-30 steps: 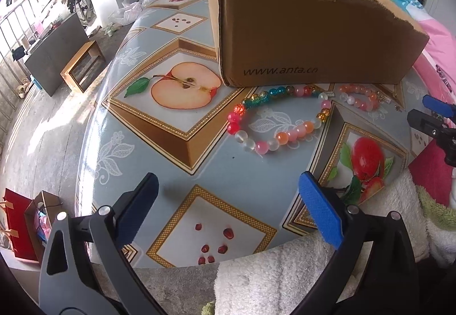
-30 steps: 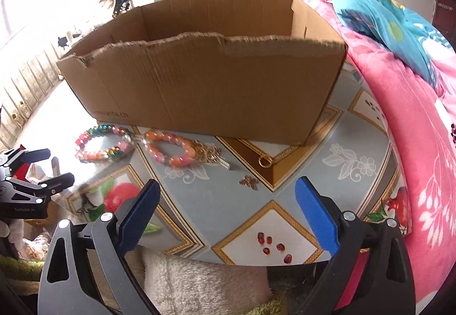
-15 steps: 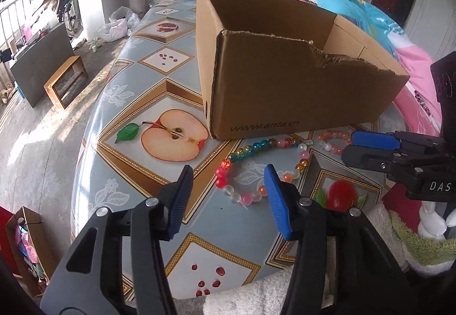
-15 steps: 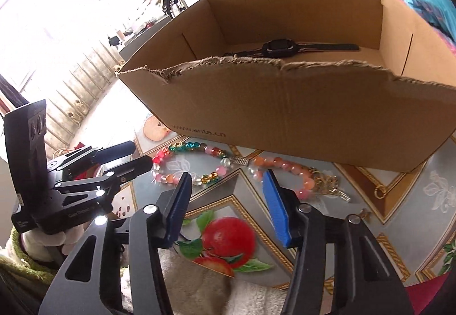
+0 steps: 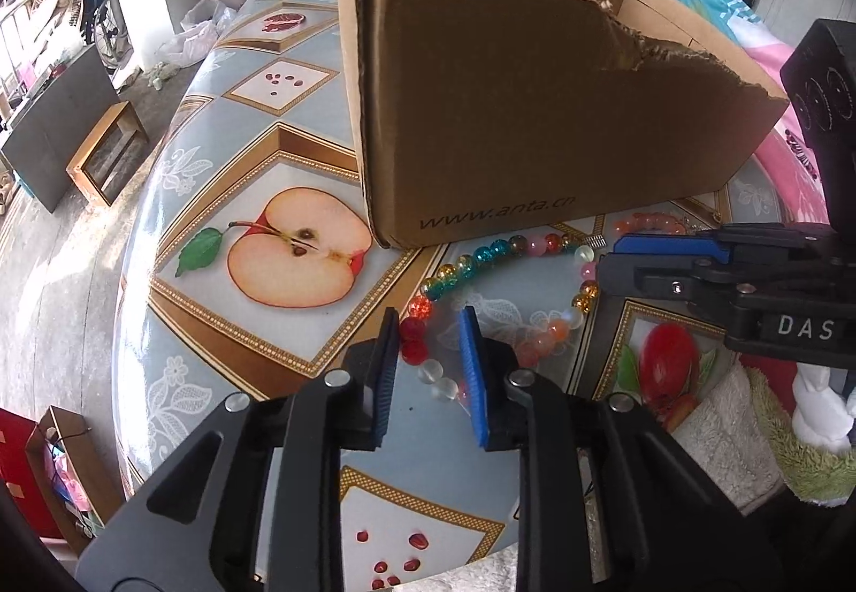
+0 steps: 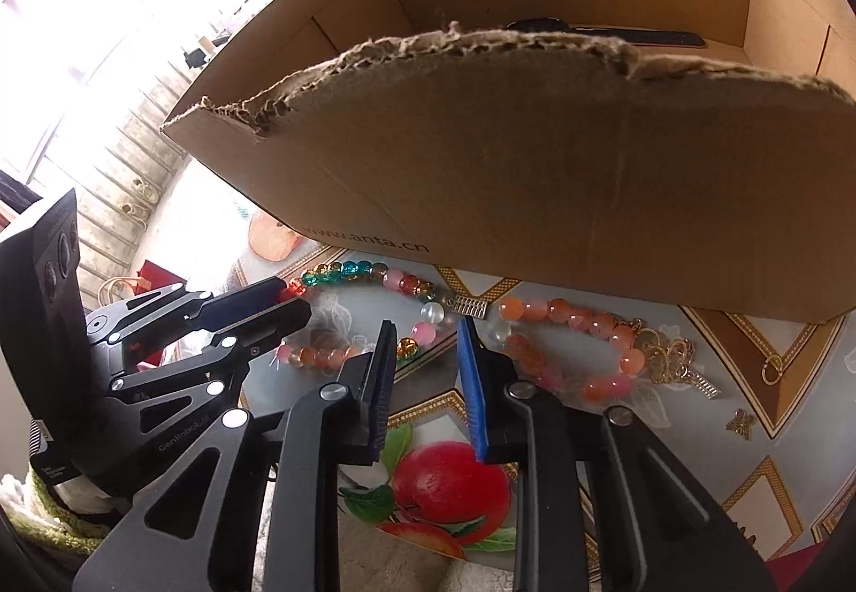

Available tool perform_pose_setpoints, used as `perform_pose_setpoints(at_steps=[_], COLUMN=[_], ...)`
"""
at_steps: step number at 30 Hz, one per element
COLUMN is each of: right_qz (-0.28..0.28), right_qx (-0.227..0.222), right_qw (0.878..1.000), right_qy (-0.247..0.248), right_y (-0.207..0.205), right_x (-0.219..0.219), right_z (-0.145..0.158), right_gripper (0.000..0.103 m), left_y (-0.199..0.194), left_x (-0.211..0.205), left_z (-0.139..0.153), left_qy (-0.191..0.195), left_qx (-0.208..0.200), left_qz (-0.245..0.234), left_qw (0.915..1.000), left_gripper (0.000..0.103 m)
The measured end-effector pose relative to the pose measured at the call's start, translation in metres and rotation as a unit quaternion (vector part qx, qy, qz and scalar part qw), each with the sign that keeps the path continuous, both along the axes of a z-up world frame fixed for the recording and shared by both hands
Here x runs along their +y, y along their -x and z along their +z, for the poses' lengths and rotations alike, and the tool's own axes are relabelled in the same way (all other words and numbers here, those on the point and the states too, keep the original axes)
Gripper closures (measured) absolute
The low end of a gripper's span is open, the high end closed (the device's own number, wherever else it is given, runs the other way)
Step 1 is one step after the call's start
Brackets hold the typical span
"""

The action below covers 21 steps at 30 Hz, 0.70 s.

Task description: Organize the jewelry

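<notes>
A multicoloured bead bracelet (image 5: 503,247) (image 6: 364,271) lies on the fruit-print table (image 5: 241,153), in front of a cardboard box (image 5: 535,110) (image 6: 535,164). My left gripper (image 5: 429,319) (image 6: 293,301) hangs over the bracelet's left end. Its jaws are closing, with red and clear beads between them and a gap still showing. My right gripper (image 6: 426,324) (image 5: 607,255) is over the bracelet's right end, jaws closing around pink and yellow beads without pressing on them. An orange-pink bracelet (image 6: 556,311) (image 5: 647,221) with gold charms lies further right. A black watch (image 6: 540,24) rests inside the box.
A small gold ring (image 6: 771,370) and a butterfly charm (image 6: 741,423) lie on the table to the right. A white towel (image 5: 711,437) hangs at the near table edge. Pink bedding (image 5: 770,57) is behind the box, and a wooden stool (image 5: 107,153) stands on the floor at left.
Both grippers' jaws have narrowed from wide open. Both have moved in over the multicoloured bracelet, and the right one has swung left from the orange bracelet's side.
</notes>
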State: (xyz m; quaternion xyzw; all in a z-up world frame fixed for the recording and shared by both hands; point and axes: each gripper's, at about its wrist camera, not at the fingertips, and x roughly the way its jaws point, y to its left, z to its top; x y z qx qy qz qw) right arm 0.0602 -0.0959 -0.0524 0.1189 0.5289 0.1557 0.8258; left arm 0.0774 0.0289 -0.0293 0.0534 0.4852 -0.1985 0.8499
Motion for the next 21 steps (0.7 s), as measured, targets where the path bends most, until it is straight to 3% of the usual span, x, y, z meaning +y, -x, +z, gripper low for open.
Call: perform_pose_setpoints(at_steps=[10, 16, 21], right_qz=[0.026, 0.033, 0.03], right_qx=[-0.005, -0.005, -0.004], right_qw=[0.999, 0.999, 0.999], right_qy=[0.028, 0.032, 0.028], right_y=[-0.007, 0.002, -0.004], right_x=[0.019, 0.029, 0.028], right_z=[-0.003, -0.001, -0.004], right_gripper=[0.094, 0.096, 0.096], left_y=[0.032, 0.042, 0.023], left_x=[-0.001, -0.009, -0.012], left_z=[0.002, 0.011, 0.005], left_qy=[0.041, 0.012, -0.005], left_qx=[0.034, -0.016, -0.014], left_qz=[-0.037, -0.039, -0.035], left_qw=[0.9979, 0.999, 0.9993], left_gripper=[0.082, 0.082, 0.082])
